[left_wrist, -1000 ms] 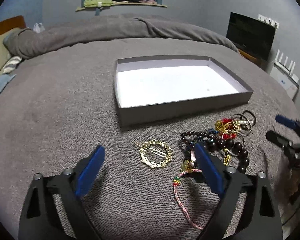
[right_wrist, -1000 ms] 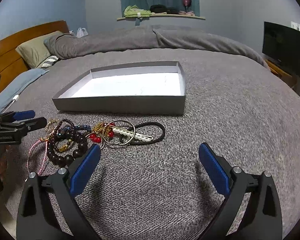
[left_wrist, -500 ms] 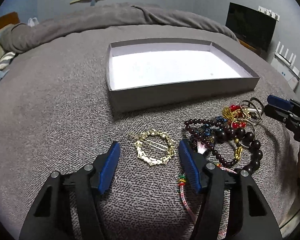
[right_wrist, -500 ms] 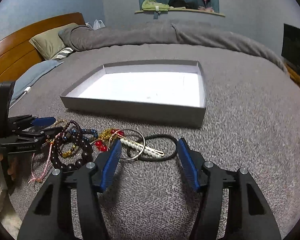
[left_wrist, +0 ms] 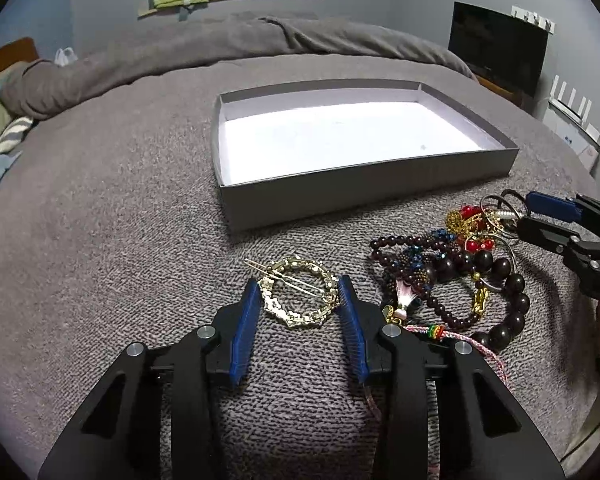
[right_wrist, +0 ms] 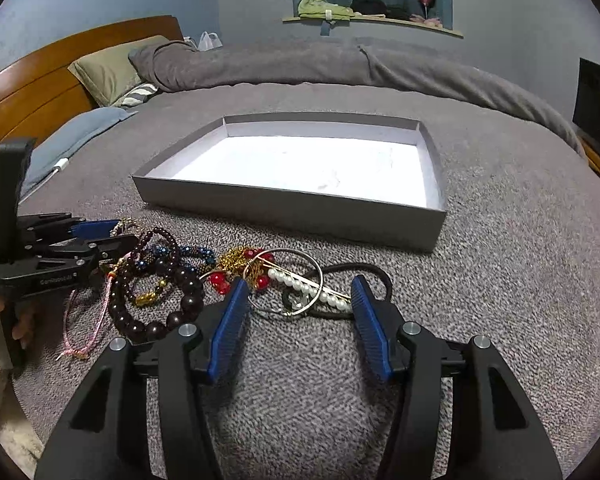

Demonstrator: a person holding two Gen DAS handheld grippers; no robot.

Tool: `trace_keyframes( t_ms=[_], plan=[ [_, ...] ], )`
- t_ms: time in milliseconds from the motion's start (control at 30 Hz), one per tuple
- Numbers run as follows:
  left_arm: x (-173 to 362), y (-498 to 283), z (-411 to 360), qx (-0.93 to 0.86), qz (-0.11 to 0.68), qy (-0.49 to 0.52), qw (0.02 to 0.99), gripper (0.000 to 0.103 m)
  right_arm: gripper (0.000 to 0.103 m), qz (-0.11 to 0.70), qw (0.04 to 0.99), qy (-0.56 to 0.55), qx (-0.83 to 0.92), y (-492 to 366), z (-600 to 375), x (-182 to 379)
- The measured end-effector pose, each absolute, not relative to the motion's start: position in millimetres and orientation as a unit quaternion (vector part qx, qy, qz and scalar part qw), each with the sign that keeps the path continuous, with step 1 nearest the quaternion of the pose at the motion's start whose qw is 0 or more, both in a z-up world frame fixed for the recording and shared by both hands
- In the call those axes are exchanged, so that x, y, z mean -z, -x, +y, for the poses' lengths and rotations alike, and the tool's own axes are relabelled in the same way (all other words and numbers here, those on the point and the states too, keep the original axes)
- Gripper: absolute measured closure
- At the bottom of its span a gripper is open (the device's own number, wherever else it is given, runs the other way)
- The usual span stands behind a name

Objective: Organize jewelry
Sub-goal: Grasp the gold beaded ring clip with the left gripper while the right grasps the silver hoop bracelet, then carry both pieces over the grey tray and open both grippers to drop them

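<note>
Both grippers have narrowed since the earlier frames. Left wrist view — left gripper (left_wrist: 300,300), jaws closing, brackets a gold hair clip (left_wrist: 298,297) on the grey blanket (left_wrist: 100,220); pads apparently not pressing. Right wrist view — right gripper (right_wrist: 298,304), closing, straddles a pearl pin (right_wrist: 308,286) and rings (right_wrist: 288,280); grey tray (right_wrist: 292,210) beyond.

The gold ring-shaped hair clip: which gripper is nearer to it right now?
Left. The left gripper straddles the gold hair clip, jaws closing around it. The right gripper sits across the jewelry pile, closing around the pearl hairpin.
</note>
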State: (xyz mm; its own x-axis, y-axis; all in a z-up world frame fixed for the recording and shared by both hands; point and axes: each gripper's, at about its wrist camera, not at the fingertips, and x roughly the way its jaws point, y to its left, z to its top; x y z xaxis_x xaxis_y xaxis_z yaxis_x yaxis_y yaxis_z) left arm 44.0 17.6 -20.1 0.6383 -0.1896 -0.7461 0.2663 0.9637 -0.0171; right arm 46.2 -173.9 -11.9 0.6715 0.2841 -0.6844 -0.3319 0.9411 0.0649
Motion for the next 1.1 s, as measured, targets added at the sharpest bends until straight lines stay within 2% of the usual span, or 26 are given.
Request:
trace_keyframes(
  t_ms=[233, 300, 367, 500, 1100],
  plan=[
    [20, -42, 17, 0.128, 0.405, -0.046, 0.904, 0.062, 0.047, 0.383, 0.908, 0.031, -0.17, -56, -165, 17],
    [21, -42, 17, 0.128, 0.406, -0.046, 0.904, 0.062, 0.039, 0.383, 0.907, 0.035, -0.17, -56, -164, 18],
    [21, -43, 17, 0.128, 0.406, -0.046, 0.904, 0.062, 0.039, 0.383, 0.908, 0.039, -0.167, -58, -161, 19],
    [22, -44, 17, 0.129, 0.407, -0.046, 0.903, 0.062, 0.054, 0.381, 0.908, 0.049, -0.165, -59, -158, 20],
    [-5, -30, 28, 0.139, 0.365, -0.021, 0.92, 0.062, 0.054, 0.307, 0.938, 0.013, -0.158, -41, -178, -20]
  ],
)
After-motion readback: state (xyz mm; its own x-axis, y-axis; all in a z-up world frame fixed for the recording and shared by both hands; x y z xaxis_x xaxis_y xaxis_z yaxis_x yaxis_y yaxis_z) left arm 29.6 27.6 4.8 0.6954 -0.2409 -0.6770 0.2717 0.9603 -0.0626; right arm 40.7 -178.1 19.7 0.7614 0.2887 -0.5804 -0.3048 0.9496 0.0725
